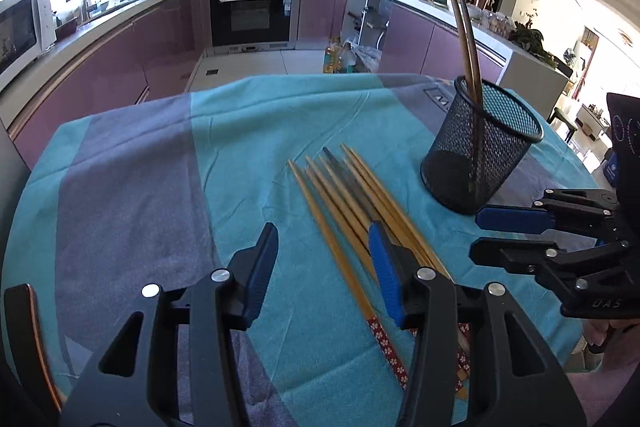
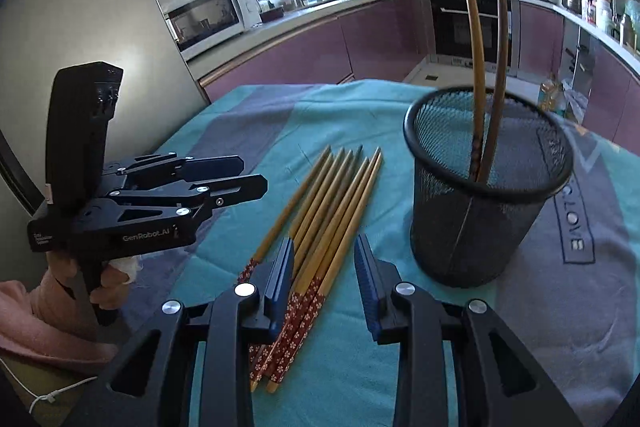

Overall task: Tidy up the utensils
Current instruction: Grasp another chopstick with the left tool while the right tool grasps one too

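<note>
1. Chopsticks lie bunched side by side on the cloth, tips pointing away, patterned red ends toward the person, just beside the mesh cup.
2. Two dark chopsticks already stand in the cup, leaning on its rim.
3. Left gripper hovers over the bundle's near half with its fingers spread and nothing pinched; one chopstick lies below the gap, and the rest pass under the right-hand finger.
4. Right gripper hangs above the patterned ends, fingers parted less widely and also empty; several sticks lie below the gap.
5. Handling, as a judgement: the sticks look light, stiff and smooth, round enough to roll or fan apart when nudged. A pinch across the thicker patterned end or near mid-length should hold better than one at the thin tips.
6. Risk: grabbing several at once may let some slip or skew. The cup looks light too, and a stick pushed against its rim could tip it.
</note>
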### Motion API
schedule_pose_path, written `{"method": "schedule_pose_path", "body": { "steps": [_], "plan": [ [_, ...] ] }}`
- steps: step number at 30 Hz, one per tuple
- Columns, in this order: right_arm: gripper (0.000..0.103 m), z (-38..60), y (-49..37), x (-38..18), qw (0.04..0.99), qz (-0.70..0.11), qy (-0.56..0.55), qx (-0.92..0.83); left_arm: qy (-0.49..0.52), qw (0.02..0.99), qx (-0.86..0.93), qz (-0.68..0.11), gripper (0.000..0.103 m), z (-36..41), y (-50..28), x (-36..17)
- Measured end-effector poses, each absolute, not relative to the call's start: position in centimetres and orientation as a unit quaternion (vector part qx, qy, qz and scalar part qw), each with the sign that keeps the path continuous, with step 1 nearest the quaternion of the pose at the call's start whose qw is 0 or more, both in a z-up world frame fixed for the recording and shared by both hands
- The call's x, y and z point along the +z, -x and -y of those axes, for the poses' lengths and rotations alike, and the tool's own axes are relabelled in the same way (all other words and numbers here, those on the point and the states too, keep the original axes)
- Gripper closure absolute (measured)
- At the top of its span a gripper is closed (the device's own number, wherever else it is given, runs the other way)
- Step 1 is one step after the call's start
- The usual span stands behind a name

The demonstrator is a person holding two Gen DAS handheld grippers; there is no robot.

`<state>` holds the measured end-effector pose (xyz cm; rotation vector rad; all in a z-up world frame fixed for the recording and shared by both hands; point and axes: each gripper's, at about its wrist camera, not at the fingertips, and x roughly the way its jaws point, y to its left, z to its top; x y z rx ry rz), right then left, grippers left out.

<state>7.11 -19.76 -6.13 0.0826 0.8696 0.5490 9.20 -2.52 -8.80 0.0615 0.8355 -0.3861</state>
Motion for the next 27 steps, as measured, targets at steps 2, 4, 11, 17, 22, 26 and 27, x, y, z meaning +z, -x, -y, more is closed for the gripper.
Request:
{"method": "schedule_pose_path", "body": {
  "steps": [2, 4, 11, 17, 22, 26, 27],
  "plan": [
    [0.073, 19.4, -7.2, -7.0, 0.865, -0.427, -0.041, 0.260, -0.031, 0.891, -0.189, -0.412, 0.056, 3.4, -8.8, -9.8],
    [0.073, 19.1, -7.2, -7.4, 0.861, -0.434, -0.040, 0.261, -0.032, 0.887, -0.191, -0.419, 0.056, 3.3, -8.6, -10.5],
    [0.074, 18.6, -7.2, -8.3, 0.860, -0.450, -0.025, 0.240, -0.037, 0.881, -0.189, -0.432, 0.057, 4.2, -8.4, -11.3],
    [0.075, 19.2, -7.0, -8.1, 0.865, -0.444, -0.032, 0.230, -0.035, 0.877, -0.189, -0.441, 0.058, 4.2, -8.7, -11.5],
    [0.079, 19.0, -8.2, -8.3, 0.874, -0.442, -0.025, 0.202, -0.033, 0.875, -0.193, -0.444, 0.060, 4.4, -9.3, -11.6],
    [0.081, 18.7, -8.8, -8.6, 0.875, -0.445, -0.022, 0.190, -0.037, 0.874, -0.192, -0.446, 0.062, 4.8, -9.8, -11.7],
    [0.082, 18.6, -9.0, -8.6, 0.875, -0.446, -0.021, 0.188, -0.037, 0.873, -0.192, -0.446, 0.063, 4.8, -9.9, -11.8]
  ]
}}
